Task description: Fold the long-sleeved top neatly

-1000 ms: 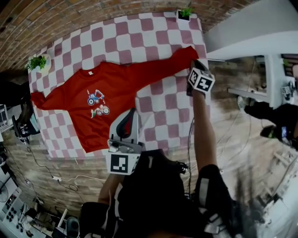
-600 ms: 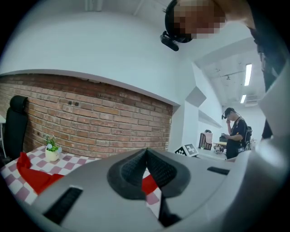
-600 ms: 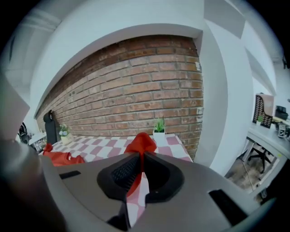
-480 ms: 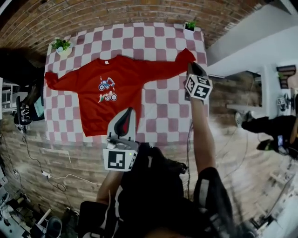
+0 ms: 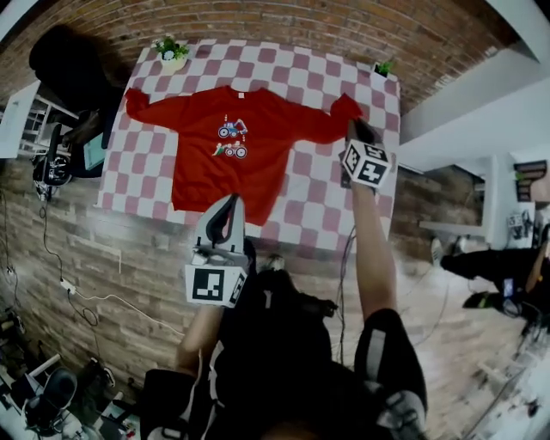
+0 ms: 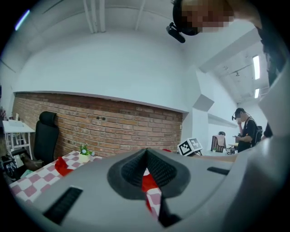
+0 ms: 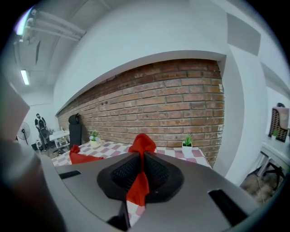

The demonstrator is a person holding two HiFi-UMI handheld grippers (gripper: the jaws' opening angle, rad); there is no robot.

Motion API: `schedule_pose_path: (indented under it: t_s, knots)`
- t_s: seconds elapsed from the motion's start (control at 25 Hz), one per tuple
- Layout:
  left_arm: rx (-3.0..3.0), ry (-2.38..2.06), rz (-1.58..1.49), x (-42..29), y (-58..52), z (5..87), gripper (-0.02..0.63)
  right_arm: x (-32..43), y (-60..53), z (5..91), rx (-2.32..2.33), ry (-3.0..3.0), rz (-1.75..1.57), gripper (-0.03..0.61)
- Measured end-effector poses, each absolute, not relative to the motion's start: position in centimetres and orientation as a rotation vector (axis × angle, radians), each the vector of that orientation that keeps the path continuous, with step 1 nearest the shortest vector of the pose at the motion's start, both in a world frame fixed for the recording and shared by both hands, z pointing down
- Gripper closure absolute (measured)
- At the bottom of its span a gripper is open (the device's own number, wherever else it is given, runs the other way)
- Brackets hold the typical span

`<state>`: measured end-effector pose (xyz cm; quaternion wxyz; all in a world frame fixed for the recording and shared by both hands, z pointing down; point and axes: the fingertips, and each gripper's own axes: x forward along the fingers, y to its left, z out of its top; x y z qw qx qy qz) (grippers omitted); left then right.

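The left gripper [image 5: 230,206] hangs nearest, by the front edge of the table's pink-and-white checked cloth [image 5: 318,193]. Its tongs are pressed together with no fabric plainly caught, probably waiting near the hem. The red long-sleeved fabric top with a small chest print [image 5: 210,168] lies flat, face up, sleeves spread. Farther out, the right gripper [image 7: 139,159] pinches the red sleeve cuff [image 7: 142,141], likely to carry that sleeve inward. Beyond stands a brick wall [image 5: 284,21].
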<state>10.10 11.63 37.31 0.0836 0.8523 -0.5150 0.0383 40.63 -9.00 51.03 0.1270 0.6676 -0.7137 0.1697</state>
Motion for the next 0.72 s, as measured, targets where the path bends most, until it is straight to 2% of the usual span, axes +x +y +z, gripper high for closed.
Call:
schedule_pose_path:
  t_s: [0.72]
  knots:
    - [2.509, -1.604, 0.084, -7.4, 12.7, 37.7, 0.607, 21.6, -6.7, 49.7, 1.812, -2.141, 0.422, 0.549]
